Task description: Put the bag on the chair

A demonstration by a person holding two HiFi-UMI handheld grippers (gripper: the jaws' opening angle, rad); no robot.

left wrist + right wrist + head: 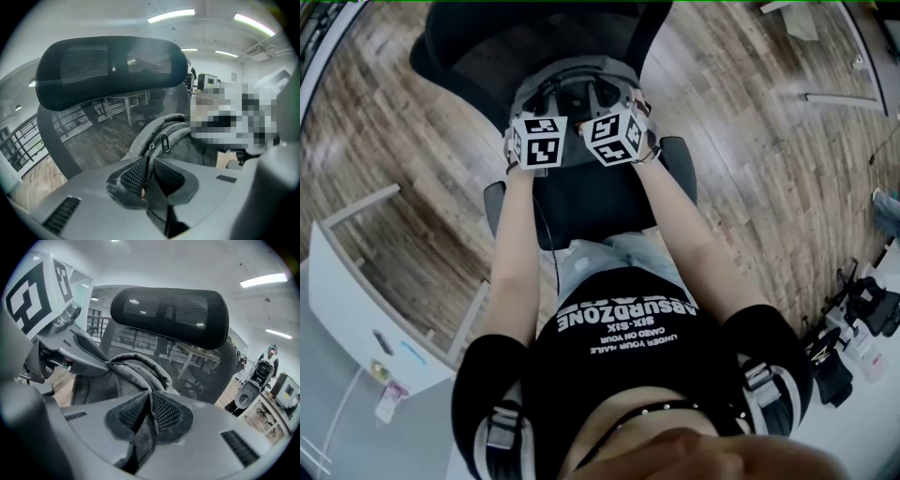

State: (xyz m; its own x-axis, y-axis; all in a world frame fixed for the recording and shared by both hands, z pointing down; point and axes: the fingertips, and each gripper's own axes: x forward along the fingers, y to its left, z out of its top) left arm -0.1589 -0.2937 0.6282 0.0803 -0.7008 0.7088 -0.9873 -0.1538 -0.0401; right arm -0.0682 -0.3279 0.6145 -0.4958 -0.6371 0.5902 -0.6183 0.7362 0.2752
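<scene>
Open-plan office or lab workspace

A black mesh chair (487,56) stands at 12 o'clock on the wood-plank floor (384,141), a white table (347,412) at 8 o'clock, dark electronic gear (872,305) at 4 o'clock, under ceiling strip lights (171,15).

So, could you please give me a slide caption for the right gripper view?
The right tongs pinch a fold of the grey bag in front of the black mesh chair.

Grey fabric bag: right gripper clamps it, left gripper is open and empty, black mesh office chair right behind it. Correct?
No. The left gripper is not open and empty: the left gripper view shows its jaws shut on a fold of the grey fabric bag. The right gripper clamps it too, with the black mesh office chair right behind.
</scene>
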